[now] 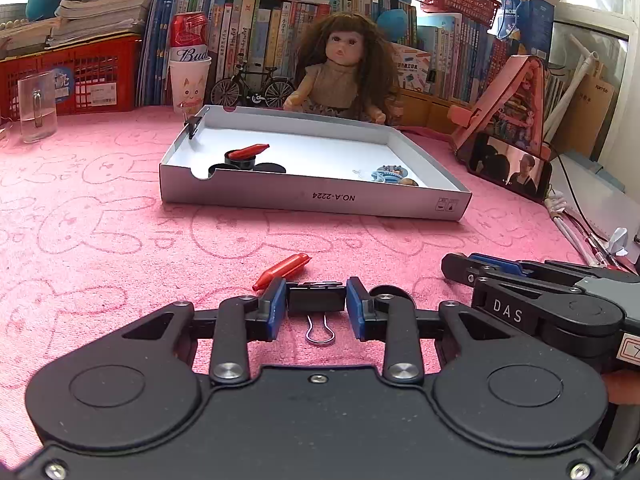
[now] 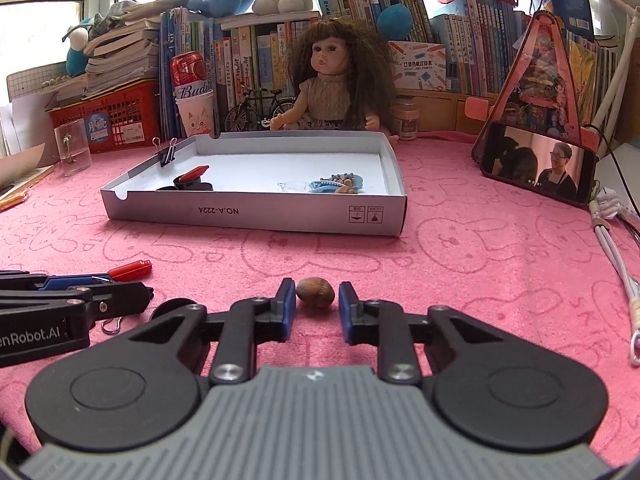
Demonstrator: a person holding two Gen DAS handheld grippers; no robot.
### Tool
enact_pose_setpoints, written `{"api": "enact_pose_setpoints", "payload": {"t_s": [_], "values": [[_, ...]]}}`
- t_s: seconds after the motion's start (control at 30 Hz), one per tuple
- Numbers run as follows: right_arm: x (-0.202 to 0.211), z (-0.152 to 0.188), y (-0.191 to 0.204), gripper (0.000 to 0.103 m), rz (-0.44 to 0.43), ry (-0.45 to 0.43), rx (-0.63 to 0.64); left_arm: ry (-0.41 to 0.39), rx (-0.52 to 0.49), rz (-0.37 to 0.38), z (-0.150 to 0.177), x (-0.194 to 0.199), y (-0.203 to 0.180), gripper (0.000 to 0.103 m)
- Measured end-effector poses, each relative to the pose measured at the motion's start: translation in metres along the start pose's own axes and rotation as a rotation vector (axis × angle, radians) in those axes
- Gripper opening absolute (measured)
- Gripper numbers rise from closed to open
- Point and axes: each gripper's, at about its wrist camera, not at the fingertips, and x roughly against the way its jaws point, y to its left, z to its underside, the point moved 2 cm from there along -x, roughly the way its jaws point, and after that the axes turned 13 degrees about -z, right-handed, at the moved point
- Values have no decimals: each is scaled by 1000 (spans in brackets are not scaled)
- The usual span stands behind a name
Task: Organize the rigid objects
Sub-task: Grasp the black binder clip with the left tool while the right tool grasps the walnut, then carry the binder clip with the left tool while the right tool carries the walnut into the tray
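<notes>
My left gripper point(image 1: 316, 300) is shut on a black binder clip point(image 1: 316, 299) low over the pink cloth, and the clip's wire handle point(image 1: 320, 330) points back at me. A red pen cap point(image 1: 282, 271) lies just beyond it, and a black disc point(image 1: 386, 291) sits by the right finger. My right gripper point(image 2: 316, 300) is shut on a small brown nut point(image 2: 315, 297) that rests on the cloth. The white cardboard tray point(image 1: 312, 200) ahead holds a red cap on a black round piece point(image 1: 244, 156) and blue clips point(image 1: 388, 174). A second binder clip point(image 2: 168, 154) grips the tray's left wall.
A doll point(image 1: 340, 72) sits behind the tray before a wall of books. A glass mug point(image 1: 38, 106) stands far left, and a can in a paper cup point(image 1: 190, 64) is near it. A phone point(image 2: 538, 168) leans at the right, with cords point(image 2: 612, 248) along that edge.
</notes>
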Motion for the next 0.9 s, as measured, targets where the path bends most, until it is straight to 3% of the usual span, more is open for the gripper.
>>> {"api": "enact_pose_setpoints", "payload": {"t_s": [0.9], "values": [[1,-11,3,26,4,-2,7,-50,-8,-20,-20,4,-1,30]]}}
